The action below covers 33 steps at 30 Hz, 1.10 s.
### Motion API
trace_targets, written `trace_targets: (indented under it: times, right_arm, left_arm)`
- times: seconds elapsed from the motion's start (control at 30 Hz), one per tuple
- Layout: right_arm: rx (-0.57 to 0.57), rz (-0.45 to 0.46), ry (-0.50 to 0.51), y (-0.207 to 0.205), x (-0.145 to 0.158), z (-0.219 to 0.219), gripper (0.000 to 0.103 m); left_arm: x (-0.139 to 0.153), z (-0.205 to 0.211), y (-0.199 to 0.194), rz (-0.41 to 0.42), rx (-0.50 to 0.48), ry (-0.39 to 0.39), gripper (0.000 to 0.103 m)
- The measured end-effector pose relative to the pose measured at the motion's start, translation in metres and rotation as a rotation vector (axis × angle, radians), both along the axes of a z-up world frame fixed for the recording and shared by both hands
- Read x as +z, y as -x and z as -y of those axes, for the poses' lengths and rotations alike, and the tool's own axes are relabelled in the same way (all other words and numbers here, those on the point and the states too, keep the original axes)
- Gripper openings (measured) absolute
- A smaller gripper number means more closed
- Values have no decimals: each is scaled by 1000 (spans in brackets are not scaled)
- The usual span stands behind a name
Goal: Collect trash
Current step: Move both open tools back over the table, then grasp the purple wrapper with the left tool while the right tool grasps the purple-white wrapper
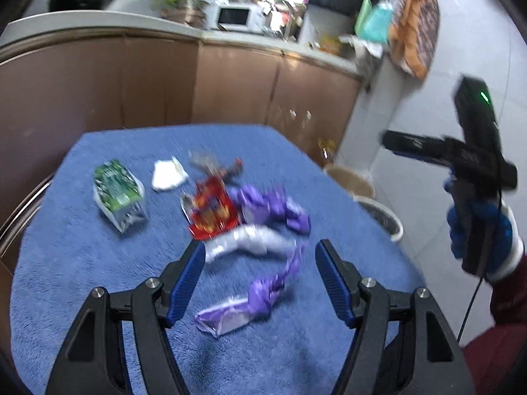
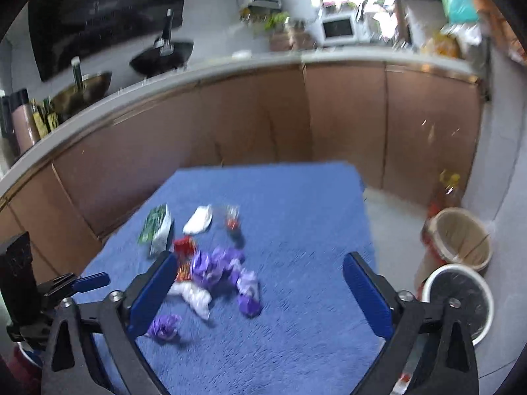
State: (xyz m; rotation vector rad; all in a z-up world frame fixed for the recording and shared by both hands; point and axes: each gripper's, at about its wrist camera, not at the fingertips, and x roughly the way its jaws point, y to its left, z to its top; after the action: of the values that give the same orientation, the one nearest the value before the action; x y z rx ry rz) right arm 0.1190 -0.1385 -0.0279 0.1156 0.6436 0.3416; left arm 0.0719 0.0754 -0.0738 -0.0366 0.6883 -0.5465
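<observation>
Trash lies on a blue cloth-covered table (image 1: 82, 263): a green packet (image 1: 117, 191), a white crumpled tissue (image 1: 168, 174), a red wrapper (image 1: 212, 209), purple wrappers (image 1: 273, 205) and a twisted purple wrapper (image 1: 250, 299) nearest me. My left gripper (image 1: 258, 253) is open and empty just above the twisted purple wrapper. My right gripper (image 2: 260, 270) is open and empty, above the table's right part; the pile (image 2: 214, 270) shows between its fingers. The right gripper also shows in the left wrist view (image 1: 388, 140), held by a blue-gloved hand.
Two bins stand on the floor right of the table: a beige one (image 2: 461, 237) and a white one with a dark liner (image 2: 461, 296). Brown cabinets (image 2: 346, 125) and a countertop with a microwave (image 2: 337, 28) run behind the table.
</observation>
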Motion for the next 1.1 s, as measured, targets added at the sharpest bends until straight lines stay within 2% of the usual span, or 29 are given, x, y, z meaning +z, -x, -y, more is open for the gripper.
trace_targets:
  times: [0.13, 0.23, 0.53, 0.63, 0.7, 0.8, 0.9, 0.97, 1.03, 1.1]
  right_arm:
    - [51, -98, -2, -21, -32, -14, 85]
    - [85, -163, 5, -37, -54, -25, 82]
    - [131, -260, 22, -72, -91, -45, 75]
    - [142, -287, 22, -81, -102, -49, 72]
    - [150, -298, 19, -84, -106, -50, 69]
    - [158, -307, 17, -90, -112, -51, 65]
    - [167, -309, 19, -93, -117, -55, 58]
    - [169, -300, 24, -95, -118, -56, 50]
    - [169, -298, 25, -96, -119, -55, 38]
    - [168, -296, 21, -96, -120, -54, 32]
  left_arm:
    - [-22, 10, -11, -53, -56, -25, 68]
    - [-38, 11, -20, -97, -82, -22, 68]
    - [-64, 18, -36, -183, -155, 14, 65]
    - [-67, 20, -39, -204, -176, 21, 56]
    - [-72, 22, -42, -230, -183, 21, 43]
    - [-75, 21, -46, -251, -176, 37, 38]
    - [-76, 19, -47, -259, -161, 47, 31]
    - [-77, 17, -46, -264, -157, 59, 31]
    - [-77, 17, -46, -262, -150, 58, 30]
    - [-77, 18, -44, -255, -146, 47, 30]
